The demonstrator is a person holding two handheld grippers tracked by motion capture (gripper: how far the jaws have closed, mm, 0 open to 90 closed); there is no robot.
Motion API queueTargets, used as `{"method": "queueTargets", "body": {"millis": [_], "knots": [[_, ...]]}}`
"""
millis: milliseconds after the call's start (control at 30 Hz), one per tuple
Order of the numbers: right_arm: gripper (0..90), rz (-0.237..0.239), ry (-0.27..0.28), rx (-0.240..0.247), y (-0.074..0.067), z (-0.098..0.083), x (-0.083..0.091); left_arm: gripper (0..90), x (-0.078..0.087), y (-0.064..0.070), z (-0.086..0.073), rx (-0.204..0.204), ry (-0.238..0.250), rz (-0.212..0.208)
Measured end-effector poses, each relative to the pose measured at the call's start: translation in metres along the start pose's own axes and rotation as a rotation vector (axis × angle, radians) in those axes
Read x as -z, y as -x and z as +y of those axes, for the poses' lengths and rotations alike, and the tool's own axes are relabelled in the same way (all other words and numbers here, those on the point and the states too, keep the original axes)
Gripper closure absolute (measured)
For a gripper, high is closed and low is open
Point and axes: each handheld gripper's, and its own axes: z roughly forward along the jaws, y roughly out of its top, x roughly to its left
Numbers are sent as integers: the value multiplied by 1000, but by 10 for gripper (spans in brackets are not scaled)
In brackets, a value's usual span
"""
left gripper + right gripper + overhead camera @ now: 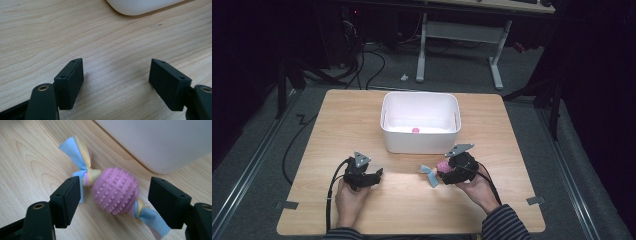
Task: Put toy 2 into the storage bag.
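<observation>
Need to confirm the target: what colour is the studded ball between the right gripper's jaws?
Pink studded ball, with blue and yellow cloth ties; clearest in the right gripper view.

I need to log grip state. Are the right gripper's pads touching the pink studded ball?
Apart. The right gripper view shows the right gripper open, with wood visible between each pad and the pink studded ball.
</observation>
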Motion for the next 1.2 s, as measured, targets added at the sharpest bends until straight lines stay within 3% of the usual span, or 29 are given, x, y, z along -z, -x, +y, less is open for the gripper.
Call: {"method": "queueTargets", "body": {"millis": [333,667,1200], "knots": [[230,6,-59,-9,5,3,-17,280,0,0,0,0,0,0],[243,-3,-114,15,3,4,-32,279,0,0,0,-1,-1,-1],[324,-12,-127,43,1,2,-34,277,0,0,0,-1,-1,-1]]}}
